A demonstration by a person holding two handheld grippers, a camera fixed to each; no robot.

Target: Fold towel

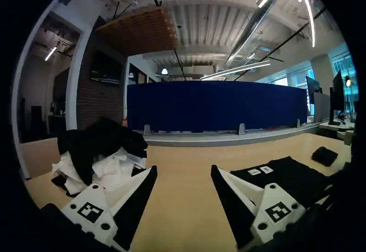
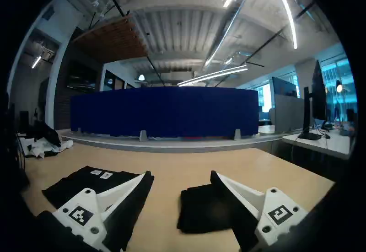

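Status: folded towel (image 2: 201,208) lies at six o'clock by your right gripper (image 2: 180,173), flat towel (image 1: 293,173) at four o'clock by your left gripper (image 1: 183,167) awaits folding, both grippers wide and empty.

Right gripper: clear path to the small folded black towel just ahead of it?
Likely yes. The right gripper is open, and the folded black towel lies flat on the wooden table right at its fingers, with nothing between them.
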